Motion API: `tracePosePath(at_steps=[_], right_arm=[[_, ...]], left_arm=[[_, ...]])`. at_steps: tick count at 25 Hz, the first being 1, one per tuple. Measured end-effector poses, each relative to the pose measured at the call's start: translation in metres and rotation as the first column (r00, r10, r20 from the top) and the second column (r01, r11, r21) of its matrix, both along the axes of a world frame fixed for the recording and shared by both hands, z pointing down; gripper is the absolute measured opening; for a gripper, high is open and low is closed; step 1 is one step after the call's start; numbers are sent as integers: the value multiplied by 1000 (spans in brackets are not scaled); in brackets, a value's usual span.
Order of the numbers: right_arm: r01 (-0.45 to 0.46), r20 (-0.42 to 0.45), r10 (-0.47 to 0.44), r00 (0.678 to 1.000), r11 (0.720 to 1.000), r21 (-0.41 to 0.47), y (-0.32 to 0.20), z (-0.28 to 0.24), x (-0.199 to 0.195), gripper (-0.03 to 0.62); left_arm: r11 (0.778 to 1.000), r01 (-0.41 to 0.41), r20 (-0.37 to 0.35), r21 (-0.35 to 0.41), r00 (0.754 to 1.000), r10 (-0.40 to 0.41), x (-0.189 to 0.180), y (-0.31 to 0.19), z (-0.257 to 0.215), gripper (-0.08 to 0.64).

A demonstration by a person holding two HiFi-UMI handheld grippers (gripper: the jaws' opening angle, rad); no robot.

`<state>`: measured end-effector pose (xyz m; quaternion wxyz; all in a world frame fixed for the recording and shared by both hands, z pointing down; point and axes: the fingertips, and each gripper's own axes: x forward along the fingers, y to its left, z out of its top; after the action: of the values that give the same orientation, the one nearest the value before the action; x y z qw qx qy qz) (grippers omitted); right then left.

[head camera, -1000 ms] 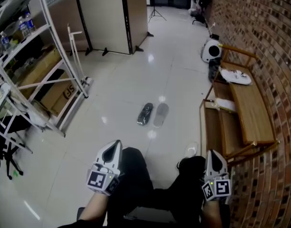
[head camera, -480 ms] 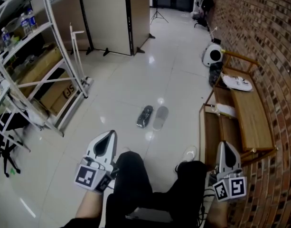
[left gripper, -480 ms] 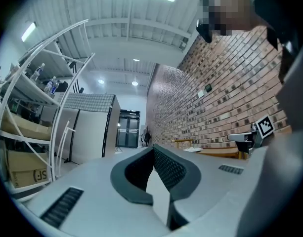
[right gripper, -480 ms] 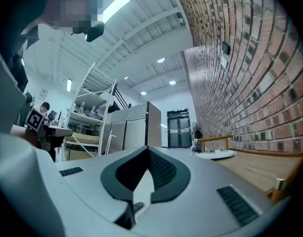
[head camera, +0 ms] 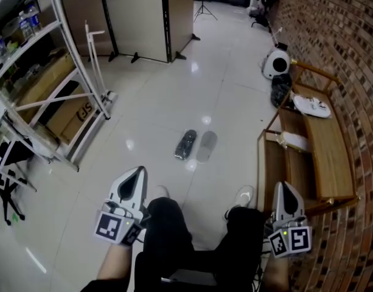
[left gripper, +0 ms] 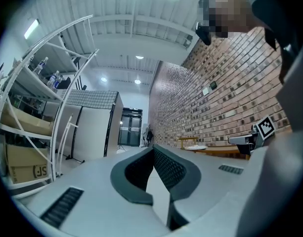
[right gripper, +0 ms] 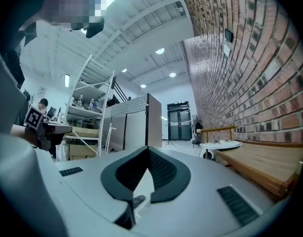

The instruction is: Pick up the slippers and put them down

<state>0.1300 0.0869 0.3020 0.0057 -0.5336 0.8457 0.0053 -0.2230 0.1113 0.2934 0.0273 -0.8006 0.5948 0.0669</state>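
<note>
The pair of slippers lies on the glossy white tiled floor (head camera: 156, 96) at the centre of the head view, side by side and parallel, toes towards the top of the frame. The black patterned slipper (head camera: 185, 145) is on the left and the pale grey slipper (head camera: 205, 146) is just beside it on the right. The grey one is faint against the shiny tiles, so its outline is only roughly readable.

Both grippers hang well apart from the slippers, low in the frame, on either side of the person's dark-trousered legs (head camera: 198, 236). The left white hand-held gripper (head camera: 137, 173) sits at lower left. In its own view (left gripper: 152, 151) the dark ribbed pads meet at the tips with nothing between them. The right white hand-held gripper (head camera: 283, 186) sits at lower right, close to the long slatted wooden bench (head camera: 325, 145) along the red brick wall (head camera: 350, 53). Its own view (right gripper: 148, 151) shows its jaws closed tip to tip as well, and empty.

A white metal shelving rack (head camera: 28, 90) fills the upper left.
</note>
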Motion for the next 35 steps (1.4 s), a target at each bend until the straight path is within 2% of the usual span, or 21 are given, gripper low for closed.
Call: tracePosePath(at_steps=[13, 23, 29, 35], right_arm=[[-17, 12, 17, 1000, 999, -52, -81, 30, -18, 9], [-83, 31, 85, 996, 995, -52, -133, 26, 0, 9], [-101, 36, 102, 994, 995, -27, -167, 14, 4, 9], [-162, 71, 162, 984, 987, -12, -191, 7, 26, 9]], left_arm=[[998, -29, 8, -48, 1000, 29, 6, -97, 27, 3], [995, -97, 39, -29, 994, 98, 25, -153, 14, 3], [992, -123, 29, -26, 992, 124, 37, -189, 8, 3], [982, -189, 45, -7, 981, 189, 65, -224, -3, 3]])
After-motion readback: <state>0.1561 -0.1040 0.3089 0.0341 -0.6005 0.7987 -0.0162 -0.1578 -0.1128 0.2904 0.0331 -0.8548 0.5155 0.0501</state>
